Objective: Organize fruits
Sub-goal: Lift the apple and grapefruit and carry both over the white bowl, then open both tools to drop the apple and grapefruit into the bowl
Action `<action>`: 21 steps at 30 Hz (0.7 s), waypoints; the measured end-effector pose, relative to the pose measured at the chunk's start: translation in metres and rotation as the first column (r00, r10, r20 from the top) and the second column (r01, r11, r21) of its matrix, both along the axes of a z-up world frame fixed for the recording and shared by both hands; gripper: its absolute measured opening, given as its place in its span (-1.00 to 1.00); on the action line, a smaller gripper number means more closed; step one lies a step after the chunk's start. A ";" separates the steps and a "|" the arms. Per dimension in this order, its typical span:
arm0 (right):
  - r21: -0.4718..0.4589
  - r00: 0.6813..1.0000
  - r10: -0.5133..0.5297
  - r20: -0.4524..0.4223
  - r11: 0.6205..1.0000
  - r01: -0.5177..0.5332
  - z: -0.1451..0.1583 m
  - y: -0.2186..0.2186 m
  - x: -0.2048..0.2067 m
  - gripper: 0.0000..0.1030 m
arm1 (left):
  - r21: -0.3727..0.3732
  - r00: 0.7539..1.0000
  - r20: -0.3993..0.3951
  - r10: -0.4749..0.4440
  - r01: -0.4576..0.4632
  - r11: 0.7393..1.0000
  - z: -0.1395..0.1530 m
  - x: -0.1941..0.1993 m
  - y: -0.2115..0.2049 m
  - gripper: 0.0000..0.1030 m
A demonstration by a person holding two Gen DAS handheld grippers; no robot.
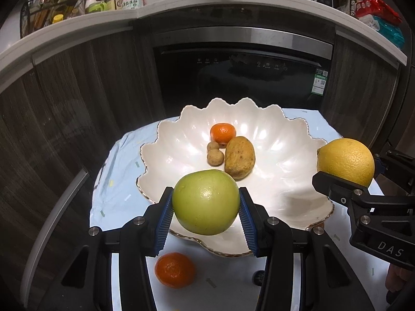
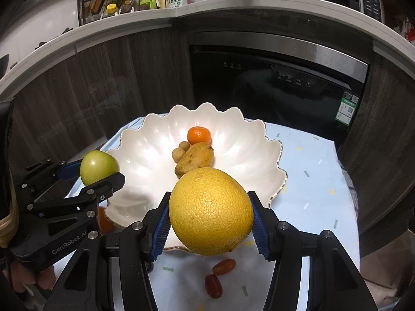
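Above the bowl's [image 1: 293, 140] rim, each hand-held gripper clamps fruit: left [image 1: 206, 213] green apple [image 1: 205, 202], right [image 2: 210, 224] yellow orange [image 2: 210, 211].

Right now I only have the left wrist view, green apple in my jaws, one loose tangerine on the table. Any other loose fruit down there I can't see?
Observer: Yes. Two small red grape tomatoes lie on the light blue tablecloth, in front of the scalloped white bowl.
Operator: Is the right gripper holding its yellow fruit firmly?
Observer: The right gripper has both blue pads against the sides of the yellow citrus.
Operator: Does that mango in the bowl have a stem end showing?
Observer: The mango shows a dark stem tip, next to the bowl's tangerine.
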State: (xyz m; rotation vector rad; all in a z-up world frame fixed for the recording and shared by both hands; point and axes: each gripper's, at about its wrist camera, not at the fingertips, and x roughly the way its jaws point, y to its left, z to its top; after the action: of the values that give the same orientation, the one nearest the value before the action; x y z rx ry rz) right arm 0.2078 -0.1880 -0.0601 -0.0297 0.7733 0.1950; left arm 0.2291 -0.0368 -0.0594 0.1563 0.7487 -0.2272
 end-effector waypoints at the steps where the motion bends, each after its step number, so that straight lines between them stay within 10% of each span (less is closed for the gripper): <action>1: -0.001 1.000 0.001 -0.003 1.000 -0.001 -0.001 0.001 0.001 0.09 | 0.001 1.000 -0.004 0.001 -0.001 1.000 -0.002 0.002 0.001 -0.07; 15: -0.016 0.997 -0.007 -0.074 1.000 0.006 -0.018 0.002 0.008 0.10 | 0.024 0.998 -0.058 0.023 -0.021 0.999 -0.014 0.009 0.002 0.02; 18: -0.034 0.999 -0.026 -0.040 0.999 0.024 -0.012 0.001 0.006 0.50 | 0.028 0.999 -0.036 0.038 -0.037 0.999 -0.011 0.006 0.004 0.48; 21: -0.048 0.999 -0.052 0.006 0.997 0.052 -0.004 0.000 0.002 0.67 | 0.030 0.998 -0.022 0.050 -0.050 0.998 -0.008 0.004 0.006 0.51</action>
State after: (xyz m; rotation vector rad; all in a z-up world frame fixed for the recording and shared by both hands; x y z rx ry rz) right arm 0.2098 -0.1885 -0.0636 -0.0560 0.7729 0.1267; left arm 0.2334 -0.0305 -0.0670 0.1630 0.7777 -0.1707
